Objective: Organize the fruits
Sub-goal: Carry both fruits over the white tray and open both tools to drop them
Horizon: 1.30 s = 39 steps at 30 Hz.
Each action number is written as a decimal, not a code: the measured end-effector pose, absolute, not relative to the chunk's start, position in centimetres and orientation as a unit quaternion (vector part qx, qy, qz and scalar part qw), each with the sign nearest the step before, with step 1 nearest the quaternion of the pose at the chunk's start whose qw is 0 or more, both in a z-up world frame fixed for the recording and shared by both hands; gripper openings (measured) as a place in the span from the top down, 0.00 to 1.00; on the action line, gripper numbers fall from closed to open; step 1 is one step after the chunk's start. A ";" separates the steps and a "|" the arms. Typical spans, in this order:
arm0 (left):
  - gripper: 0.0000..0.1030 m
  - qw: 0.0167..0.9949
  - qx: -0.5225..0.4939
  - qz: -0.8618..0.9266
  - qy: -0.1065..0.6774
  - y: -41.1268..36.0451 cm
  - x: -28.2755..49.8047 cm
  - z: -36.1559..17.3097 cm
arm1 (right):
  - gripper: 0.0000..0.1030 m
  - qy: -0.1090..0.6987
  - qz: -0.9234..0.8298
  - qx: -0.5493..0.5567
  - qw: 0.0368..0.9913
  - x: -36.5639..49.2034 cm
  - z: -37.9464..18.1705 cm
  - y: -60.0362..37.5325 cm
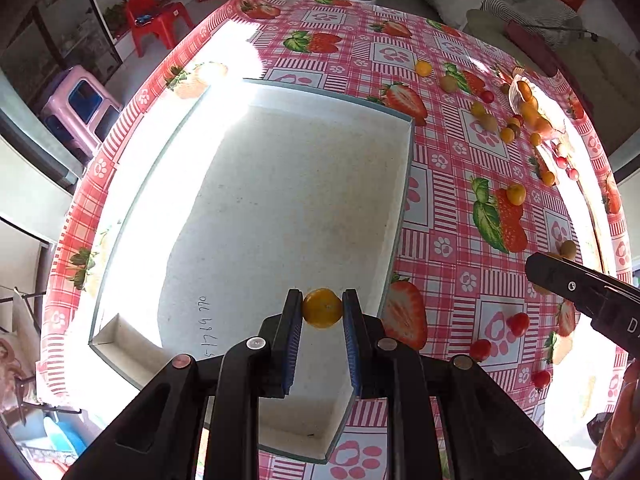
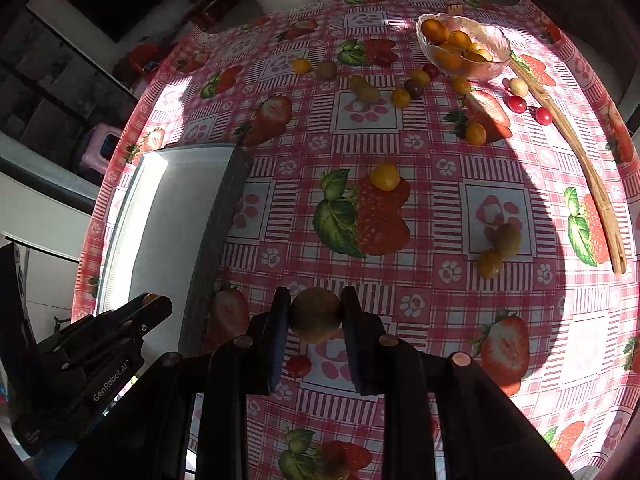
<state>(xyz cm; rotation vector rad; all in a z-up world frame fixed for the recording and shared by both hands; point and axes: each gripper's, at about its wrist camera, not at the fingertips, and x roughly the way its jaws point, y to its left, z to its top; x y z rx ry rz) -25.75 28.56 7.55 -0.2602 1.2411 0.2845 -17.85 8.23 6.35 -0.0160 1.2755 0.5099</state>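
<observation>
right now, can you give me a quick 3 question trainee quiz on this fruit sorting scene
1. True or false: the left gripper holds an orange-yellow fruit over the white box.
2. What does the right gripper hold? A) red cherry tomato B) brownish-green round fruit C) wooden tongs
3. Fill in: the glass bowl contains ____ fruits.

Key: 1 true; 2 B, the brownish-green round fruit; 3 orange. The wooden tongs lie on the tablecloth beside the bowl.
</observation>
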 end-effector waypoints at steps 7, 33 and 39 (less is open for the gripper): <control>0.79 0.782 -0.127 0.196 0.578 34.3 -27.6 5.6 | 0.73 0.595 0.302 -0.036 0.744 -18.0 5.7 16.3; 0.22 0.786 -0.094 0.235 0.565 37.0 -27.4 3.1 | 0.48 0.603 0.319 -0.142 0.717 -16.1 -0.4 25.9; 0.22 0.781 -0.080 0.226 0.577 36.5 -27.4 3.3 | 0.24 0.582 0.334 -0.120 0.732 -16.1 2.1 25.2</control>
